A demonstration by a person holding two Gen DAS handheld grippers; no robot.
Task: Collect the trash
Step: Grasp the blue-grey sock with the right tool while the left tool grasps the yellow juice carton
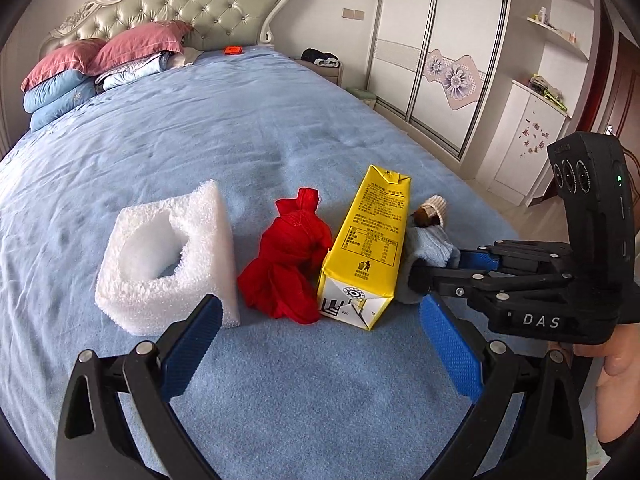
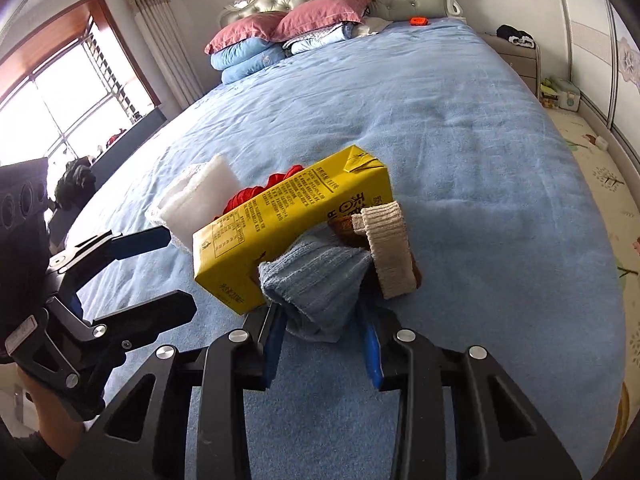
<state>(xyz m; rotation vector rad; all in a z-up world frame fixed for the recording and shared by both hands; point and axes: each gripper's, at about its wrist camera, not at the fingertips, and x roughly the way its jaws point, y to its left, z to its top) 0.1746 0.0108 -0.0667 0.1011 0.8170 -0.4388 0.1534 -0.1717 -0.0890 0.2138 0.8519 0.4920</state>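
Observation:
On the blue bed lie a white foam block, a crumpled red cloth, a yellow carton and a rolled blue-and-beige sock bundle. My left gripper is open just in front of the cloth and carton, touching nothing. My right gripper comes in from the right and is shut on the blue sock. In the right wrist view my right gripper clamps the blue sock, with the beige cuff beyond it and the carton touching its left side. The left gripper shows there, open.
Pink and blue pillows and a folded quilt are stacked at the padded headboard. A small orange object lies near the head of the bed. A wardrobe and nightstand stand on the right. A window is on the left.

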